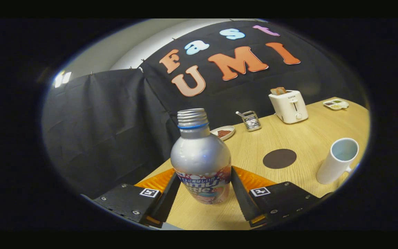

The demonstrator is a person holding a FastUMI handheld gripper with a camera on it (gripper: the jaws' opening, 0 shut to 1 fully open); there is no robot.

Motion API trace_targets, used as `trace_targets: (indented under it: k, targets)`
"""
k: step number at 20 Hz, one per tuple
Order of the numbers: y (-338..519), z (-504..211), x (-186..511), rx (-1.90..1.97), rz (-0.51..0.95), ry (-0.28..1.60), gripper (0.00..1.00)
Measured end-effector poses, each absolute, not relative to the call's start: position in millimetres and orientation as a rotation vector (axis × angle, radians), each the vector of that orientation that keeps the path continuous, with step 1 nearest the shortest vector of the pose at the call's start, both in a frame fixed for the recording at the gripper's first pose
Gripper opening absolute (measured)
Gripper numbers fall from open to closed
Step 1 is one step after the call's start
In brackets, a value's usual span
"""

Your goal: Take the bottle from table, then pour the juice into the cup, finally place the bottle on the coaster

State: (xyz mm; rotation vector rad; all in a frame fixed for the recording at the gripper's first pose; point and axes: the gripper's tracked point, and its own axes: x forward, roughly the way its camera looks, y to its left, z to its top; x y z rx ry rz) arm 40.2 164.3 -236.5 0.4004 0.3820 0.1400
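Fingers (173, 193) closed against both flanks of the bottle (200, 155), pinching its lower, labelled body between them. Bottle seen upright, long axis vertical relative to the fingers, uncapped, threaded neck and blue ring uppermost; base apparently lifted or just clear of the tabletop (299, 138), though contact could not be confirmed. Contents hidden behind the metal wall.

Cup (337, 160) positioned to the right of the fingers and slightly farther off, standing open-mouthed on the tabletop with its handle toward the near side; interior pale and, as far as visible, empty. Coaster (279, 158), a dark round disc, lying flat between bottle and cup, a little beyond the fingers, bare on top.

Judged as the carrying stage: grasp made, pour not yet begun. Next move likely to require travel rightward past the coaster, then a tilt of the bottle's neck toward the cup's mouth.

Farther back along the far edge: a small dish (224, 132) with something brown in it, a wire holder (251, 120), a toaster (288, 106) with bread in its slot, and a divided tray (336, 104) holding small portions.
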Motion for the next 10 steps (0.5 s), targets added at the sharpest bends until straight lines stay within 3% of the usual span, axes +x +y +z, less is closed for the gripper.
trace_targets:
  k: [10]
  targets:
    - [127.3,-216.5,36.6,0.746,0.147,0.328,0.80]
